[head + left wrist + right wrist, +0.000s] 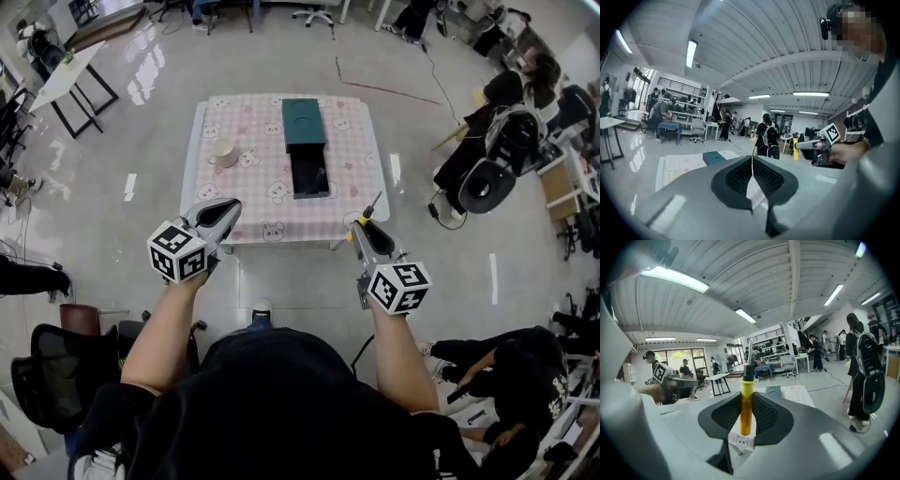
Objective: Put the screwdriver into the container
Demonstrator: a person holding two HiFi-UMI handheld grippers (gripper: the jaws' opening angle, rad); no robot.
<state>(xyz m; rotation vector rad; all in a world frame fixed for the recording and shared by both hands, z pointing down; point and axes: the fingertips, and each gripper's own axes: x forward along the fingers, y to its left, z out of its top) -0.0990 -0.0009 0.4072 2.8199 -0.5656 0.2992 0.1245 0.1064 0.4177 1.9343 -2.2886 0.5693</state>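
Pinches the screwdriver (pixel 746 404) in the right gripper (pixel 746 397), jaws closed onto the amber-yellow handle, black collar and thin metal shaft sticking out past the tips. Cannot follow the shaft to its end in the right gripper view. Shows in the head view only as a thin dark line, tip shape too small to tell.

Presses the jaws of the left gripper (pixel 752 165) flat together, pad against pad.

Holds both grippers up at the near side of the table (pixel 248 202): left one over the near left part, right one with the screwdriver at the near right corner, shaft pointing away from the body. Well apart from the container (pixel 309 173). Cannot tell the height above the tabletop.

On the pink checked cloth (pixel 262 220), toward the middle and far edge, the container: long and dark, a teal lid at the far end, an open black trough at the near end, inside too dark to read. Left of it and apart from it, a pale cup (pixel 224 152).

Around the table, shiny grey floor (pixel 281 56). At the right, office chairs (pixel 483 183) and people (pixel 511 366) in dark clothes, partly cut off by the frame edge. Far left, a white desk (pixel 70 66).
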